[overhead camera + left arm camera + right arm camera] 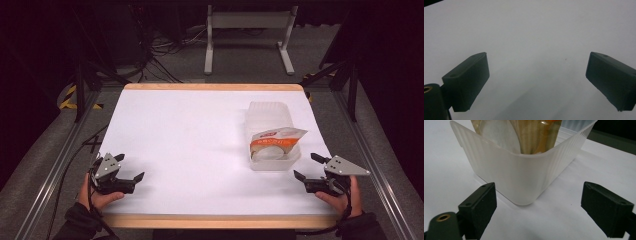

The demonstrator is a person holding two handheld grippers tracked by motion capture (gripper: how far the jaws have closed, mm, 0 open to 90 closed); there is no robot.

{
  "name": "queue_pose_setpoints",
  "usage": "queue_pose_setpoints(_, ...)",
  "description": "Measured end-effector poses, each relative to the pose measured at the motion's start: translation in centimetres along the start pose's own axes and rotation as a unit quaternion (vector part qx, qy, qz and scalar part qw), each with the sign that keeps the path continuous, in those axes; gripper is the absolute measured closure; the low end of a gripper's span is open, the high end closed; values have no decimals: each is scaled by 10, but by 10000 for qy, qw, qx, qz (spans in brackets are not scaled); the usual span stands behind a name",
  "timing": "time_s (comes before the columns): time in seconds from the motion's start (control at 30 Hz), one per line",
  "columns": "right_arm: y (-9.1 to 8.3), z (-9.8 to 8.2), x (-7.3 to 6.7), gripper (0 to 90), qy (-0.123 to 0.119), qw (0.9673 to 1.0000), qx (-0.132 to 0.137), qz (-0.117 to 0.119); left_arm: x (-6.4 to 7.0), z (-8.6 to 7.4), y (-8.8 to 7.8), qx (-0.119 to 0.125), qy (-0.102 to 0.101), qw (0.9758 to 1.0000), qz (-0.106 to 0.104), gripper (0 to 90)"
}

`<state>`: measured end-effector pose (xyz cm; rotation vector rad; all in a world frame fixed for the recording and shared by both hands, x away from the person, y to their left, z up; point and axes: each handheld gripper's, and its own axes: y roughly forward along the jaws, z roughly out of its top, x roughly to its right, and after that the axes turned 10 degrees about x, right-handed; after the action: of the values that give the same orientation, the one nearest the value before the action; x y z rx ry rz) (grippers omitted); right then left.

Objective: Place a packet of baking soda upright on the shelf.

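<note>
A clear ribbed plastic container (272,147) sits on the right half of the white table (200,150), its lid (269,112) hinged open behind it. Inside lies a packet (274,141) with an orange and white label, holding round pale slices. My right gripper (306,166) rests near the front right edge, open, jaws wide apart and empty, pointing at the near corner of the container (524,170); the packet (534,135) rises above that wall. My left gripper (129,167) lies at the front left, open and empty, over bare table (536,45).
A person's hands hold both grippers from the table's front edge. The wooden rim (215,220) borders the table. Beyond the far edge stand a white metal frame (247,30) and cables (160,50) on the grey floor. Dark stands flank both sides.
</note>
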<state>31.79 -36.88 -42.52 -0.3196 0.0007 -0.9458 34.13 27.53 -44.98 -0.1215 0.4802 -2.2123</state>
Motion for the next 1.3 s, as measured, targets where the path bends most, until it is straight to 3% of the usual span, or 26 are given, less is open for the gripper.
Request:
queue_pose_setpoints(0.1, 0, -2, 1, 136, 63, 10000, 19, -68, -2, -5, -3, 166, -225, 9996, 4, 53)
queue_pose_setpoints(0.23, -1, -3, 2, 136, 104, 9997, 40, -205, -1, -7, -7, 381, -349, 9987, 26, 51)
queue_pose_setpoints(0.4, 0, -3, 3, 136, 110, 9995, 36, -287, 1, -7, -5, 336, -298, 9990, 51, 48)
queue_pose_setpoints(0.6, 1, -6, 3, 136, 147, 9996, 26, -248, -1, -8, -6, 403, -431, 9982, 69, 50)
queue_pose_setpoints(0.73, 1, -8, 5, 137, 200, 9995, 13, -253, 0, -7, -5, 354, -344, 9987, 87, 50)
queue_pose_setpoints(1.3, 7, -13, 6, 133, 258, 9994, -184, -167, -2, -7, -3, 272, -392, 9988, 103, 61)
